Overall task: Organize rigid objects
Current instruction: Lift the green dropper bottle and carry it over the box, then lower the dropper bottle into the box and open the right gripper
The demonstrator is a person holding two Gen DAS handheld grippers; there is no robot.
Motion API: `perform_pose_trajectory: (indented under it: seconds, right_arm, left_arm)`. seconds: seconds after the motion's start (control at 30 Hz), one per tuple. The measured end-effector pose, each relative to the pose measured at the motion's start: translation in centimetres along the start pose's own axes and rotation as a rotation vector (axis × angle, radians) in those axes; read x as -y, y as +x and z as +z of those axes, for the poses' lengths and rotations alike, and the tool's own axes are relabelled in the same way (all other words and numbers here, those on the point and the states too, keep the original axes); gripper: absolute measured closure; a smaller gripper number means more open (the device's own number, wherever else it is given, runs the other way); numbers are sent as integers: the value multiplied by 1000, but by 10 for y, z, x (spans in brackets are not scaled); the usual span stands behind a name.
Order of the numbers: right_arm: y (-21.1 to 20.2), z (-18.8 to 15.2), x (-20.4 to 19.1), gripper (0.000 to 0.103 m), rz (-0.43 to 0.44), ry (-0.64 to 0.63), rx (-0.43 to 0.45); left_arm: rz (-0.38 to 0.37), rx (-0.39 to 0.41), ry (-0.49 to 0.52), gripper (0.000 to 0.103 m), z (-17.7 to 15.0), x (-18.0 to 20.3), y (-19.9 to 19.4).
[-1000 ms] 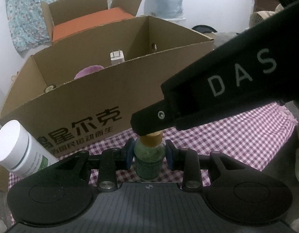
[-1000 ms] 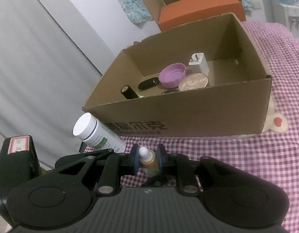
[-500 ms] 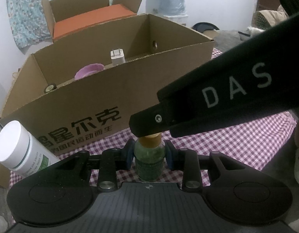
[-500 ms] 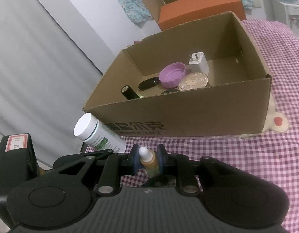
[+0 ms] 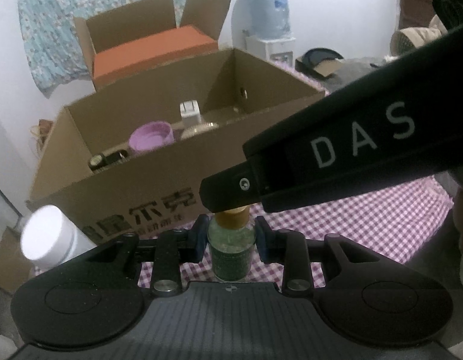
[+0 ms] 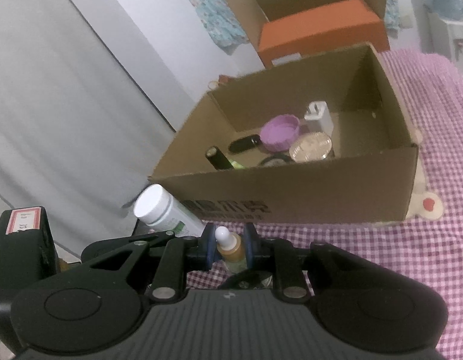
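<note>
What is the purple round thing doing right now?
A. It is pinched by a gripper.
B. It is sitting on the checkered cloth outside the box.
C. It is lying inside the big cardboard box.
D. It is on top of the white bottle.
C: the purple round thing lies on the floor of the cardboard box, next to a white plug, with neither gripper touching it.
</note>
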State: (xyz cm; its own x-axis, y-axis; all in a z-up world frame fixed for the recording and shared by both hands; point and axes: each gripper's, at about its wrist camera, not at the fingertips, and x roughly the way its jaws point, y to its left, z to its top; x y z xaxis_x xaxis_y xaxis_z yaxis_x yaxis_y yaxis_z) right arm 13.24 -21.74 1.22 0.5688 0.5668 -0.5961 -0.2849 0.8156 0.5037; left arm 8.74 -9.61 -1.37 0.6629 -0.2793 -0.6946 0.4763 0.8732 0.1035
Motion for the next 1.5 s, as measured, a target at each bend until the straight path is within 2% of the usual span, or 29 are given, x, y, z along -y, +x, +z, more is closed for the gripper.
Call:
perform_pose_trajectory:
  seconds: [0.37,0.57,0.73,1.0,1.2,1.3,1.5]
  right_arm:
    - [-42,39,-30,81,23,-110,121]
    - [-54,77,-27,81,20,-149,164]
    - [-46,115,-4,81,4,-137,158]
    - [0,159,58,81,-24,-64,82]
    - [39,168,96,81,-42,-20,14]
    - [57,167,109,83,-55,-8,-20]
    - [73,168,125,83,-60,19,-37]
  left_arm:
    - [1,127,-3,72,42,-2,-42]
    - [-40,148,-29,72,79,-8,-37]
    - [-100,107,-85,72,112,-14,-7]
    - [-113,-9,-123,72,143,-16,71]
    - [-97,-79,-130,72,152,-19,117]
    - [-83,-99,-134,75,157,-22,130]
    - [-85,-129,-142,75,154,-27,147]
